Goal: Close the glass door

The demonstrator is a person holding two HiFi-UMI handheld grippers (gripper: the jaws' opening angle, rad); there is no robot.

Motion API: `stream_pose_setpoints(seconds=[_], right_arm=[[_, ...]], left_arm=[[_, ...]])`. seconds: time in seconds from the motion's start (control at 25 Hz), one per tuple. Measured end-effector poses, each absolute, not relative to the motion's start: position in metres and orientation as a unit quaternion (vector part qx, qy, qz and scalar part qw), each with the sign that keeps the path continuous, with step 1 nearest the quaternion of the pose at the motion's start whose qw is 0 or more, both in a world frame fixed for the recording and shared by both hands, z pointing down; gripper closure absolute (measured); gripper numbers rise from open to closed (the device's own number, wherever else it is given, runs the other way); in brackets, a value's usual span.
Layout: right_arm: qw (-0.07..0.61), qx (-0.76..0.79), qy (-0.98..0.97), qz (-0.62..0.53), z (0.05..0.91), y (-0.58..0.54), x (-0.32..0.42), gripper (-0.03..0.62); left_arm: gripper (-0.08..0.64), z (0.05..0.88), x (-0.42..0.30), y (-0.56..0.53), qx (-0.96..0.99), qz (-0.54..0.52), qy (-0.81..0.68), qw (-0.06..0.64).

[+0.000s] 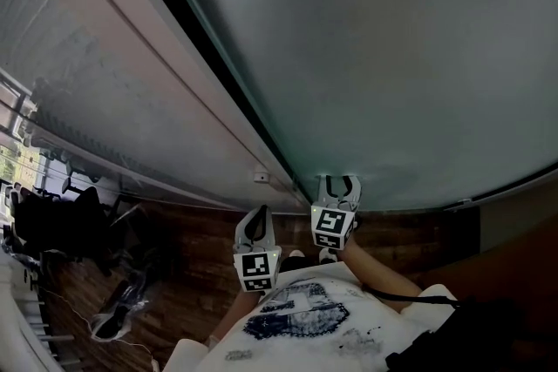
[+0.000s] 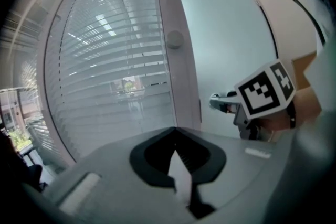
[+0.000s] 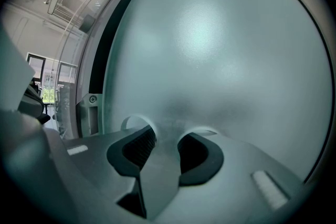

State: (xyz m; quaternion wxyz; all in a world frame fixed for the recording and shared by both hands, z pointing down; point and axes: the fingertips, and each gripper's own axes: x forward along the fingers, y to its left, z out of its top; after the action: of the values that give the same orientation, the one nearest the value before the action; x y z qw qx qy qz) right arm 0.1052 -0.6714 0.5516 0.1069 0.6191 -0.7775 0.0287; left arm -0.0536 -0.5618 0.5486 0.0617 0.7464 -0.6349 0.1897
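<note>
The frosted glass door (image 1: 392,57) fills the upper right of the head view and most of the right gripper view (image 3: 220,50). A dark gap (image 1: 218,65) runs between its edge and the pale frame (image 1: 166,74). My right gripper (image 1: 338,181) is against the door, shut on the metal door handle (image 2: 220,102), which shows as a grey bar between the pads (image 3: 160,152). Just left of it and a little back from the door, my left gripper (image 1: 258,218) is shut and holds nothing. It faces the frame post (image 2: 176,60).
A glass wall with slatted blinds (image 2: 115,71) stands left of the door frame. Black office chairs (image 1: 61,226) sit on the wooden floor (image 1: 192,244) at the lower left. A dark bag (image 1: 471,335) hangs at my right side.
</note>
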Motion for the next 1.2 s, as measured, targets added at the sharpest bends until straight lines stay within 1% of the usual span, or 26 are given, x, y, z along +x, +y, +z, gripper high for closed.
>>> stream_pose_setpoints(seconds=[0.28, 0.52, 0.72, 0.76, 0.8, 0.88, 0.92, 0.96, 1.04, 1.08, 1.12, 1.2], right_arm=[[0.102, 0.62, -0.778, 0.03, 0.554, -0.67, 0.103, 0.463], [0.087, 0.621, -0.778, 0.029, 0.556, -0.67, 0.099, 0.463], [0.084, 0.614, -0.784, 0.034, 0.555, -0.672, 0.106, 0.462], [0.076, 0.607, -0.79, 0.043, 0.556, -0.672, 0.107, 0.451], [0.058, 0.6, -0.796, 0.056, 0.556, -0.67, 0.109, 0.421], [0.015, 0.596, -0.799, 0.083, 0.555, -0.662, 0.118, 0.406], [0.011, 0.6, -0.795, 0.087, 0.555, -0.656, 0.124, 0.402], [0.019, 0.606, -0.79, 0.087, 0.556, -0.649, 0.129, 0.41], [0.048, 0.621, -0.778, 0.088, 0.563, -0.631, 0.136, 0.465], [0.058, 0.626, -0.773, 0.092, 0.566, -0.62, 0.138, 0.533], [0.064, 0.63, -0.768, 0.093, 0.567, -0.61, 0.138, 0.563], [0.073, 0.64, -0.76, 0.084, 0.568, -0.591, 0.134, 0.574]], left_arm=[[0.557, 0.557, -0.067, -0.544, 0.738, 0.204, -0.639, 0.072], [0.557, 0.548, -0.08, -0.54, 0.759, 0.205, -0.616, 0.051], [0.557, 0.54, -0.105, -0.529, 0.772, 0.208, -0.599, 0.039], [0.557, 0.539, -0.111, -0.526, 0.774, 0.208, -0.597, 0.04], [0.557, 0.538, -0.118, -0.524, 0.775, 0.206, -0.596, 0.041], [0.557, 0.535, -0.127, -0.517, 0.781, 0.198, -0.591, 0.043], [0.557, 0.533, -0.132, -0.512, 0.784, 0.194, -0.588, 0.042], [0.557, 0.533, -0.137, -0.507, 0.787, 0.189, -0.586, 0.04], [0.557, 0.536, -0.151, -0.495, 0.792, 0.182, -0.582, 0.04], [0.557, 0.539, -0.157, -0.49, 0.793, 0.179, -0.581, 0.043], [0.557, 0.542, -0.164, -0.485, 0.794, 0.179, -0.579, 0.046], [0.558, 0.55, -0.176, -0.475, 0.798, 0.178, -0.574, 0.052]])
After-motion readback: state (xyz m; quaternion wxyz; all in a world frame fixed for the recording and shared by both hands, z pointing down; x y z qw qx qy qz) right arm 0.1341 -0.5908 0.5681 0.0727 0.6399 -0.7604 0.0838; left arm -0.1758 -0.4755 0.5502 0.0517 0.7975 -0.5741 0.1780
